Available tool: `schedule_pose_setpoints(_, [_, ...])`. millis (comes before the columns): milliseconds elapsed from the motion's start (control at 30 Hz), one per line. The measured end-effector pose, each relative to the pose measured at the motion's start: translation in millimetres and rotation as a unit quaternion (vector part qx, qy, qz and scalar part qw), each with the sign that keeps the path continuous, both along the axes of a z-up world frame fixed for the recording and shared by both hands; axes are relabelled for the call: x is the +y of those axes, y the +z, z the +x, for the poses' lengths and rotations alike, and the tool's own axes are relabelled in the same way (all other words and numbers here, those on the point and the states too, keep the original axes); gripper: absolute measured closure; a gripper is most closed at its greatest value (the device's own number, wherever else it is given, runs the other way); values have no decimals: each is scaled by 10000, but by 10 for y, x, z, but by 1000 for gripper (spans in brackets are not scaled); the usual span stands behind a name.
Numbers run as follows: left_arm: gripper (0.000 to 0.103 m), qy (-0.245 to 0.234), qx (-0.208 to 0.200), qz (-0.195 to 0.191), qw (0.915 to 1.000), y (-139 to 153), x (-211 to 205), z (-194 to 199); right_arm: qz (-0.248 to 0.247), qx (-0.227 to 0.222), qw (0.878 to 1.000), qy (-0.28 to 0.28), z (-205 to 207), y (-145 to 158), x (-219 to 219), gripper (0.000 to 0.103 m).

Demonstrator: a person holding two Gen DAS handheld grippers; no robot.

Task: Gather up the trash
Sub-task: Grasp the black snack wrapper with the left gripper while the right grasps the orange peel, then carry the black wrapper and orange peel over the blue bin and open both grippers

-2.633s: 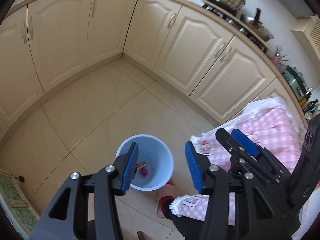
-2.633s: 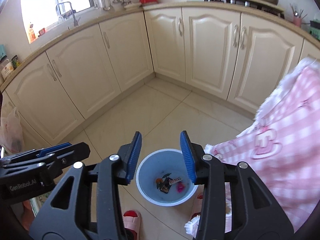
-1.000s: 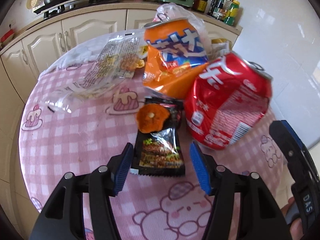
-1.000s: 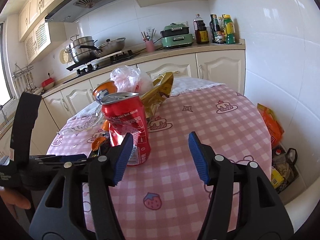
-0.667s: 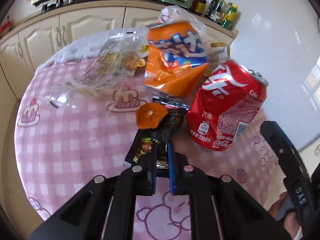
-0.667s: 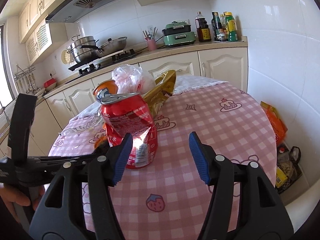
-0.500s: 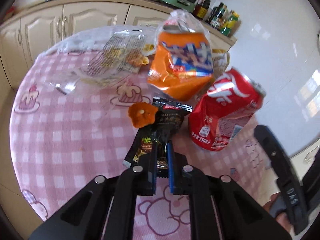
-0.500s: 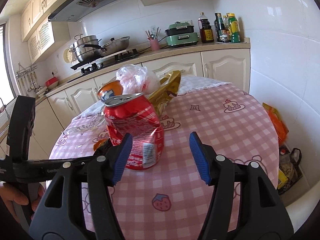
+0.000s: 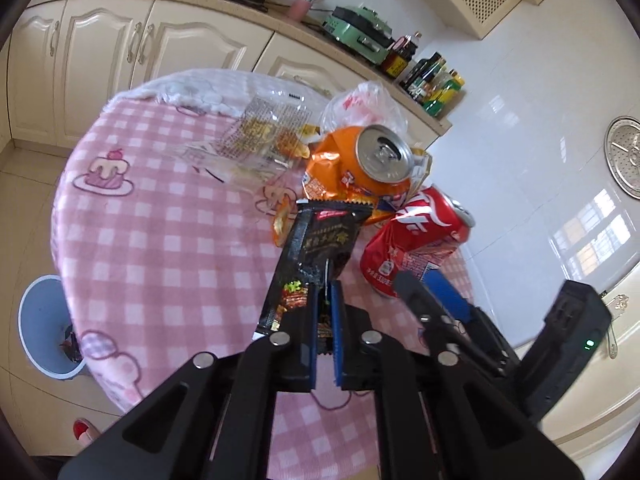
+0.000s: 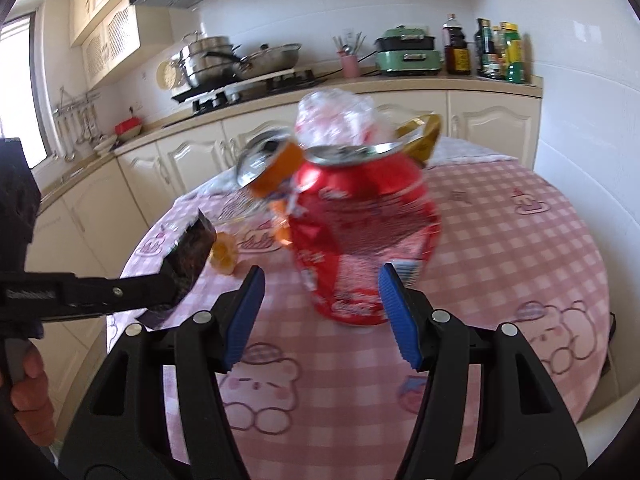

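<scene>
My left gripper [image 9: 325, 312] is shut on a black snack wrapper [image 9: 316, 248] and holds it lifted above the pink checked table [image 9: 160, 240]. The wrapper also shows in the right wrist view [image 10: 192, 252], at the left. My right gripper [image 10: 320, 312] is open, its jaws on either side of a dented red cola can [image 10: 360, 236] that stands on the table, not touching it. The can also shows in the left wrist view [image 9: 412, 240]. A crushed orange can [image 9: 372, 160] leans behind it. A blue bin [image 9: 44, 320] stands on the floor at the table's left.
A clear plastic wrapper [image 9: 256, 132], a white plastic bag [image 9: 360, 100] and a gold wrapper [image 10: 424, 136] lie behind the cans. An orange peel piece [image 10: 224, 254] lies on the cloth. Cream cabinets [image 9: 120, 40] and a counter with bottles [image 10: 496, 52] run behind the table.
My left gripper closed on the black wrapper and lifted it off the table. My right gripper moved in around the red can, still open.
</scene>
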State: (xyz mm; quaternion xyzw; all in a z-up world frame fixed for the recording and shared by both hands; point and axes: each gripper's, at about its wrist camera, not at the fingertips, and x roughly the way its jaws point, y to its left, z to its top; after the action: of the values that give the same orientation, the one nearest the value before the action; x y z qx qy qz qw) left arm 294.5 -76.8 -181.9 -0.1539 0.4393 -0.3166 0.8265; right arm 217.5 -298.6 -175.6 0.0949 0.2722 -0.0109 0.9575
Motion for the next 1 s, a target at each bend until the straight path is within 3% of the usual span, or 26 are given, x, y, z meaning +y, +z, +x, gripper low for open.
schedule_pose_setpoints(167, [98,-99,-108,-370,9992,105,174,-117,-68,169,9996,236,106,-21,173,44])
schedule_pose_setpoints(300, [98,74,-256,-425,9987,174,350,-180,-150,328,9982,483,256,-11,367,44])
schedule_pose_setpoints(500, [98,428,-520,-91,9977,220,601,-214,-233,705,9930,924,638,-30,697,44])
schedule_pose_setpoints(667, [98,658,-514,30,9965,169,771,-152,5,1366,9839,1149,987,-148,833,44])
schedule_pose_setpoints(700, [98,649,-508,15,9966,163,792,-144,33,1456,9828,1136,1025,-170,841,45])
schedule_pose_setpoints(767, [98,656,-516,19,9965,146,826,-131,-7,1450,9830,1130,1037,-146,850,69])
schedule_pose_setpoints(1000, [98,689,-561,14,9960,129,900,-147,-300,1343,9848,1059,797,-147,888,68])
